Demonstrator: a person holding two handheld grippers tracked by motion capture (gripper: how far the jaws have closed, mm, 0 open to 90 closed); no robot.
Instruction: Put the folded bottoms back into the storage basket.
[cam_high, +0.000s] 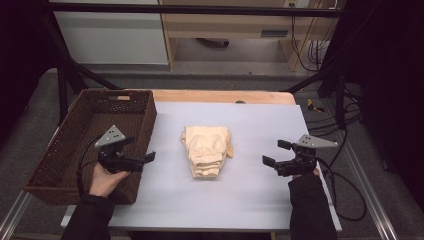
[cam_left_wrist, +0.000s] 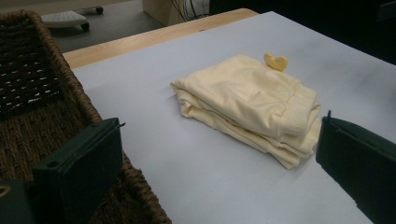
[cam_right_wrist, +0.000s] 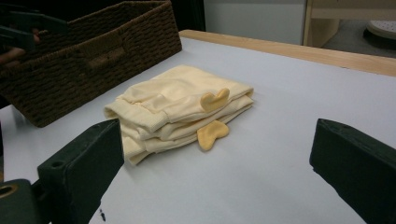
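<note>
A folded pale-yellow garment (cam_high: 206, 150) lies in the middle of the white table cover, with small darker yellow tabs (cam_right_wrist: 212, 133) sticking out of its right side. My left gripper (cam_high: 140, 149) hovers over the right wall of the wicker basket (cam_high: 65, 145), open and empty, and points toward the garment (cam_left_wrist: 247, 98). My right gripper (cam_high: 276, 152) is held to the right of the garment (cam_right_wrist: 173, 107), open and empty too, a hand's width from it. In both gripper views the black jaws stand wide apart and frame the garment.
The brown wicker basket (cam_left_wrist: 42, 112) stands along the table's left side, its inside bare, and also appears in the right gripper view (cam_right_wrist: 93, 51). A wooden table edge (cam_high: 220, 96) runs along the back. Black frame posts and cables stand at the right (cam_high: 340, 100).
</note>
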